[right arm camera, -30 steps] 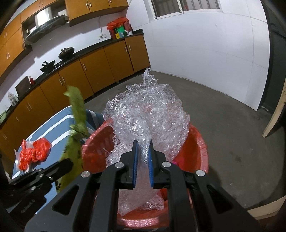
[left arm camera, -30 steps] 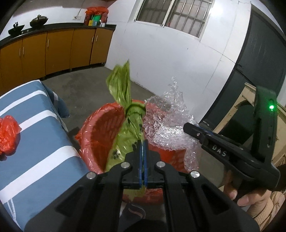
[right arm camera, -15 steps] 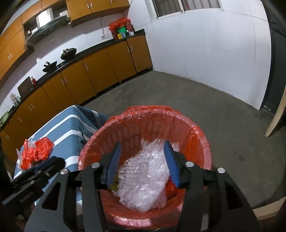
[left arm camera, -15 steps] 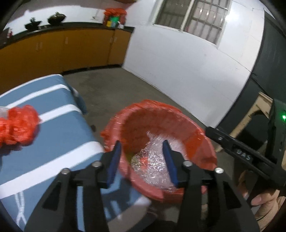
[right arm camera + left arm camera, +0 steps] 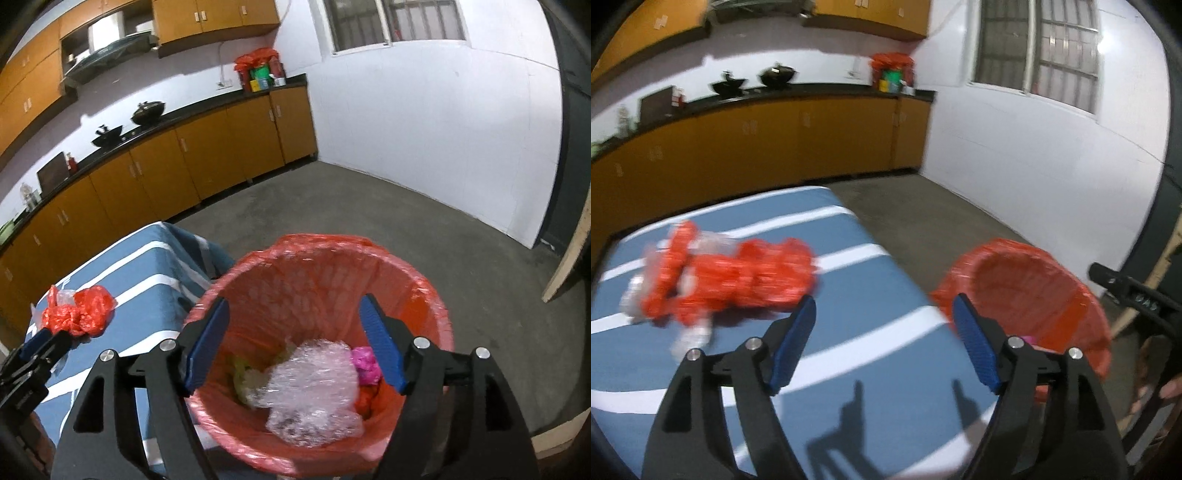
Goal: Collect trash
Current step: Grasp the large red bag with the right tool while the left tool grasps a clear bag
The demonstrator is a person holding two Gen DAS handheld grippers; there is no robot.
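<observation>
My left gripper (image 5: 884, 321) pointed down at a slant over the blue-and-white striped cloth (image 5: 857, 295), its blue pads (image 5: 793, 343) spread wide with nothing between them; the jaws had just been opening. In its view the picture was smeared with motion. The crumpled red plastic bag (image 5: 735, 277), with some clear film mixed in, lay on the cloth at the left centre of the frame, just beyond the left pad and not touching it. The red-lined bin (image 5: 1034, 295) stood at the right centre, beside the table's edge, and the black body of the other gripper poked in at the far right edge, with part of a hand below it.

My right gripper (image 5: 293, 332) hung tilted over the bin (image 5: 332, 266), which filled the lower centre of its view. Its jaws had just been opening too and stood wide, empty. Down in the bin lay the bubble wrap (image 5: 314, 387), with a bit of green plastic (image 5: 243, 376) to its left and something pink (image 5: 365, 365) to its right. The red bag (image 5: 77, 308) showed at the left edge on the striped cloth (image 5: 155, 258), with the tips of the left gripper (image 5: 40, 343) just below it.

Behind, orange cabinets (image 5: 184, 166) ran under a dark counter with woks, white walls met at a corner under a barred window (image 5: 391, 22), and the floor (image 5: 406, 229) was bare grey concrete.
</observation>
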